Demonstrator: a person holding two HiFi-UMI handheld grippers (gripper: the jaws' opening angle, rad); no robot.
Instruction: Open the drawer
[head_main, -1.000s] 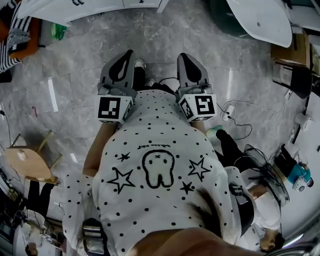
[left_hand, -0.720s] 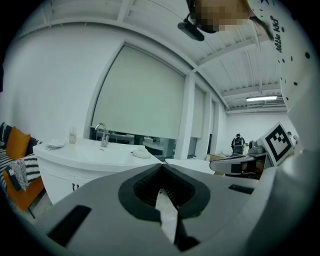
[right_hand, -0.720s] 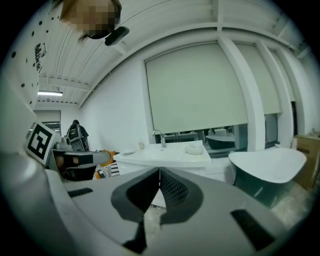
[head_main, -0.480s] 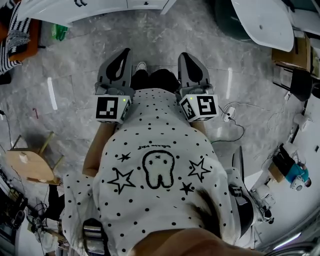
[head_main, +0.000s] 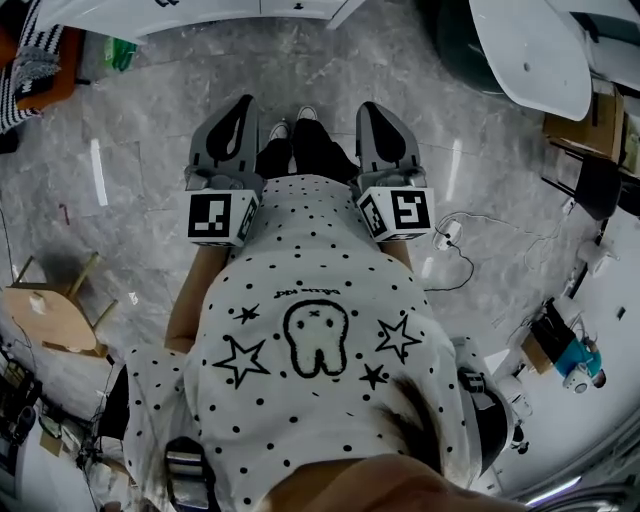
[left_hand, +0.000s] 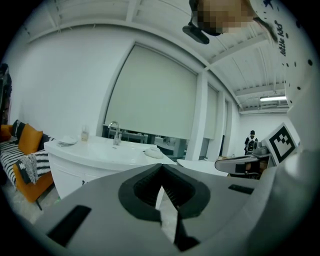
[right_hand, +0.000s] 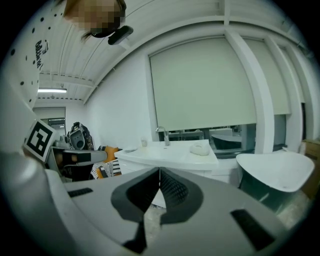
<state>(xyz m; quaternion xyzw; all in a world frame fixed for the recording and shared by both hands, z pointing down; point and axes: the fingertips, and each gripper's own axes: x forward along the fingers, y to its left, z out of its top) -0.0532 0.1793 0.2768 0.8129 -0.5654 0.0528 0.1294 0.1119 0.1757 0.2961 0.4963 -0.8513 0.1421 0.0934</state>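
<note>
Shift since a second ago: left gripper (head_main: 246, 103) and right gripper (head_main: 368, 108) keep almost the same spot in my head view, but the grey floor (head_main: 150, 150) slides around them. The wooden stool (head_main: 50, 315), off to the left of the left gripper, creeps up the frame. A second shoe (head_main: 307, 116) now pokes out between the two grippers.
Left gripper: jaws closed tip to tip in its own view, nothing between them, nose pointing ahead and a little down.
Right gripper: same story, jaws pressed together and empty. It rides side by side with the left one, in front of the dotted shirt (head_main: 320, 330).
Drawer (head_main: 215, 10): one of the white fronts of the vanity cabinet (left_hand: 70, 175), beyond both sets of tips and well apart from them. The fronts look flush, and I cannot tell which panel it is.
Faucet (left_hand: 115, 133): standing on the sink top over that cabinet, up and left of the left gripper's tips in that gripper's view, almost straight above the right gripper's tips in the other.
White tub (right_hand: 280, 172): ahead and to the right of the right gripper.
Orange sofa (left_hand: 25, 150): far left of the left gripper, striped cushion on it.
Cable (head_main: 450, 232): lying on the floor just right of the right gripper's marker cube.
</note>
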